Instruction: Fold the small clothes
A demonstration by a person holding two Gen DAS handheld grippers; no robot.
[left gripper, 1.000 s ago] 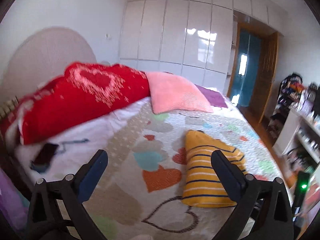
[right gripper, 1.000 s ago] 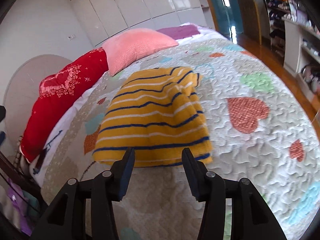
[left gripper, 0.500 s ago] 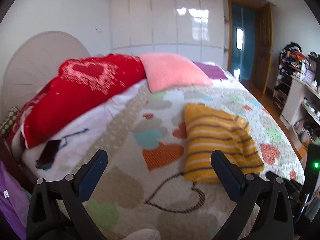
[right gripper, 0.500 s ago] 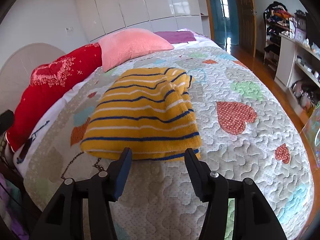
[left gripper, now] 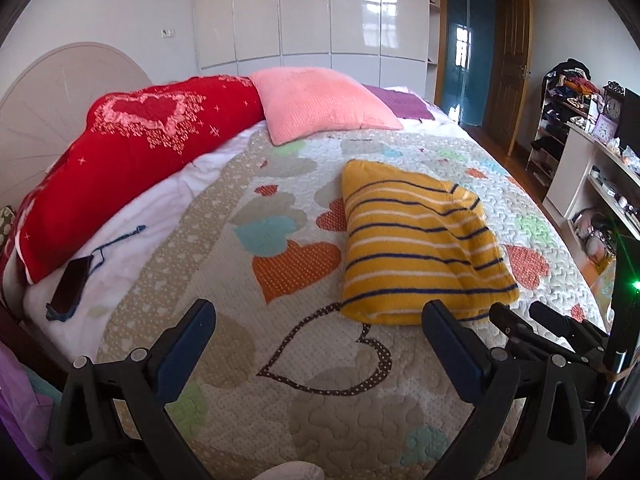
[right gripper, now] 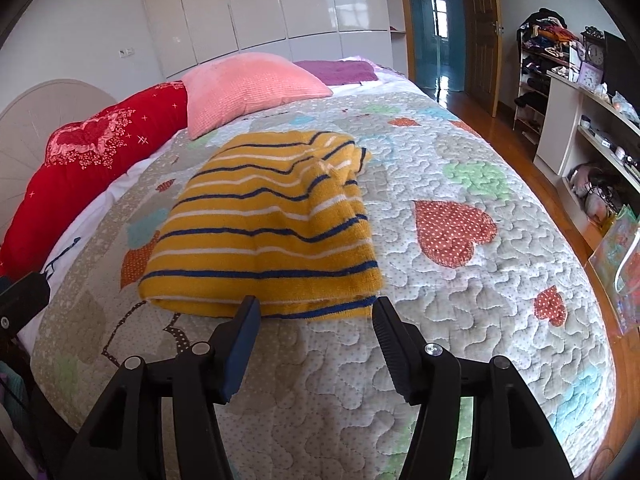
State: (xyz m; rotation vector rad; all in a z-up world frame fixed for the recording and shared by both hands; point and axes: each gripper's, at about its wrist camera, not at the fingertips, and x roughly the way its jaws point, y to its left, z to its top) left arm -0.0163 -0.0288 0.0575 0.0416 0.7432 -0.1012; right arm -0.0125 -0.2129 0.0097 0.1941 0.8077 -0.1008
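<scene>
A yellow knit garment with navy and white stripes (left gripper: 416,240) (right gripper: 272,232) lies folded into a thick rectangle on the quilted heart-pattern bedspread (left gripper: 304,360) (right gripper: 460,320). My left gripper (left gripper: 320,320) is open and empty, hovering over the bed's near edge to the left of the garment. In the right wrist view my right gripper (right gripper: 316,312) is open, its tips just short of the garment's near folded edge and holding nothing. The right gripper's fingers (left gripper: 516,324) also show at the lower right of the left wrist view.
A red heart cushion (left gripper: 132,160), a pink pillow (left gripper: 324,104) and a purple cloth (left gripper: 400,100) lie at the head of the bed. A dark phone with a blue cord (left gripper: 70,284) rests on the white sheet. White shelves with clutter (right gripper: 592,128) line the right wall.
Both grippers have pulled back toward the bed's near edge and levelled out. The folded garment lies where it was, now farther from the right gripper's tips.
</scene>
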